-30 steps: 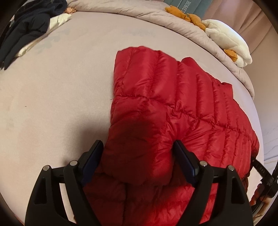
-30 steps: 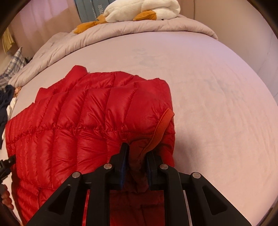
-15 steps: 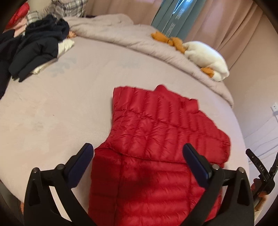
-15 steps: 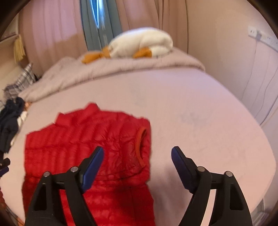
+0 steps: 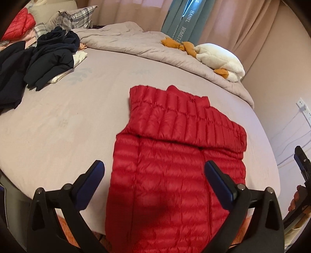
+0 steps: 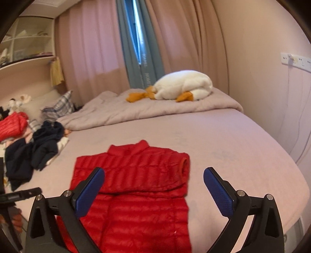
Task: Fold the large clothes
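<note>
L cam, left to right: dark clothes [image 5: 44, 64] heaped at 10 o'clock on the bed [image 5: 64, 120], plaid pillow [image 5: 75, 16] behind them at 11. Red jacket [image 5: 175, 155] lies flat mid-bed, centre to 6 o'clock, sleeves folded across the chest, collar end pointing to 12, hem running off the near edge. Duvet [image 5: 136, 44] bunched along the far side, 12 to 2; white plush [image 5: 219, 60] on it at 1. I read the L gripper [image 5: 153, 179] as wide apart, holding nothing, above the jacket's lower half, not touching.

R cam, left to right: second red garment [image 6: 11, 126] on a pile at 9, dark clothes [image 6: 35, 148] just beside it. Jacket [image 6: 140, 184] centre to 6, orange-trimmed cuff at its R edge. Plush [image 6: 182, 85] at 12–1 on the duvet [image 6: 155, 111], curtains [image 6: 140, 42] behind. R gripper [image 6: 153, 184] also spread full, empty, clear of the fabric; R finger over bare sheet, L finger over jacket.
</note>
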`<state>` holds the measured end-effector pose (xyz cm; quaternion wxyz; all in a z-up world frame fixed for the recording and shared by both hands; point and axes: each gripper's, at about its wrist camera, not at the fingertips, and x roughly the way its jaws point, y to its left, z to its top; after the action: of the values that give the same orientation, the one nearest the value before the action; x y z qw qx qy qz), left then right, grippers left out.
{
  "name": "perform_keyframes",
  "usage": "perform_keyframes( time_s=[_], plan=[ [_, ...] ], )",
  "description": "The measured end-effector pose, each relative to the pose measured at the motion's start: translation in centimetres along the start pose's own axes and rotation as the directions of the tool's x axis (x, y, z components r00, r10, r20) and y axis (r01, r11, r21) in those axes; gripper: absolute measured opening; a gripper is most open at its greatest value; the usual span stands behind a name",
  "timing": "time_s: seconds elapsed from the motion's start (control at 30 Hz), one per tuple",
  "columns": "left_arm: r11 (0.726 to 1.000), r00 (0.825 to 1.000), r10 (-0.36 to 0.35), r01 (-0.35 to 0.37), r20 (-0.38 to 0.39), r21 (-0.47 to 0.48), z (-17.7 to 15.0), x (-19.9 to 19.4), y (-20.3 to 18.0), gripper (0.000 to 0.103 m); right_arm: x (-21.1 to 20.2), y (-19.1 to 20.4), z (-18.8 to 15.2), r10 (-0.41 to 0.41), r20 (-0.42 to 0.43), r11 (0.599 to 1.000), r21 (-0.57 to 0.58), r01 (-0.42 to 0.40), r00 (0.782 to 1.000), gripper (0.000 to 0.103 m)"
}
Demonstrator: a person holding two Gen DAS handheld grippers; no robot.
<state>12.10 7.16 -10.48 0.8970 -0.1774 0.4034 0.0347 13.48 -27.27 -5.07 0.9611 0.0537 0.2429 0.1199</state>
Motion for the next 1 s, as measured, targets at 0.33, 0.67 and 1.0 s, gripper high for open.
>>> perform_keyframes(
  time_s=[0.33,0.67,1.0],
  plan=[
    [0.999,0.998,-0.047,0.048,-0.049,0.004,-4.3,-0.6,1.2,0.103,-2.3,-0.7,-3.7,0.045,-0.036,0.998,0.036,-0.044,0.998,0.101],
    [0.996,0.989,-0.081,0.076,-0.121,-0.041,-9.1,0.7,5.3,0.102,-3.4,-3.2,-8.9,0.03,-0.187,0.996,0.091,-0.013,0.982,0.101],
    [0.99,0.966,-0.13,0.115,-0.225,-0.079,-13.4,3.7,7.1,0.094,-1.7,-3.5,-15.2,0.091,-0.383,0.985,0.17,-0.027,0.919,0.096]
  ],
)
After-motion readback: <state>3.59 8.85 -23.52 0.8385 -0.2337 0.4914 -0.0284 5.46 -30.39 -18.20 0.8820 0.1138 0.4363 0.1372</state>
